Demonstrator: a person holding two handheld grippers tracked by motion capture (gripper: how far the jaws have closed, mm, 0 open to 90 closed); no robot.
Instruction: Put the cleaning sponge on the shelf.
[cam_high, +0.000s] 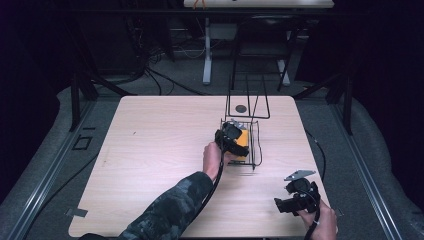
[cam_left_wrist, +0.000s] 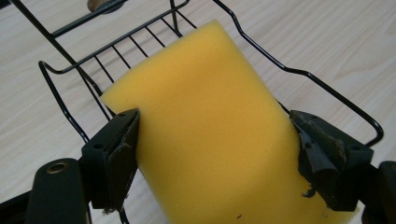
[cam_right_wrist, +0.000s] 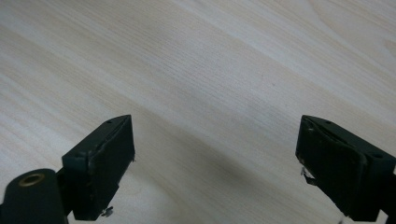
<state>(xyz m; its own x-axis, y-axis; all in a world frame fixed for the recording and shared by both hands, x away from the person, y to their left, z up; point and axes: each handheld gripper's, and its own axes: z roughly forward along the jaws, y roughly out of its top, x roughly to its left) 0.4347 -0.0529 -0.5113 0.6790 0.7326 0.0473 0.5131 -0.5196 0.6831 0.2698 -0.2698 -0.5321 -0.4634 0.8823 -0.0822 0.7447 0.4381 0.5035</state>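
Left gripper (cam_high: 231, 139) clamped on yellow sponge (cam_left_wrist: 210, 130), both pads pressed against sponge's sides. Sponge tilted, lower end inside black wire basket (cam_high: 254, 145), right of tabletop's centre, toward far edge. Small dark disc (cam_high: 241, 108) beyond basket, near far edge. Right gripper (cam_high: 295, 196) near front right corner of tabletop (cam_high: 160, 140), jaws spread wide over bare wood, grasping nothing.

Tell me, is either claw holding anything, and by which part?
The left claw grips the yellow sponge by its two opposite sides, over the wire basket. The right claw holds nothing.
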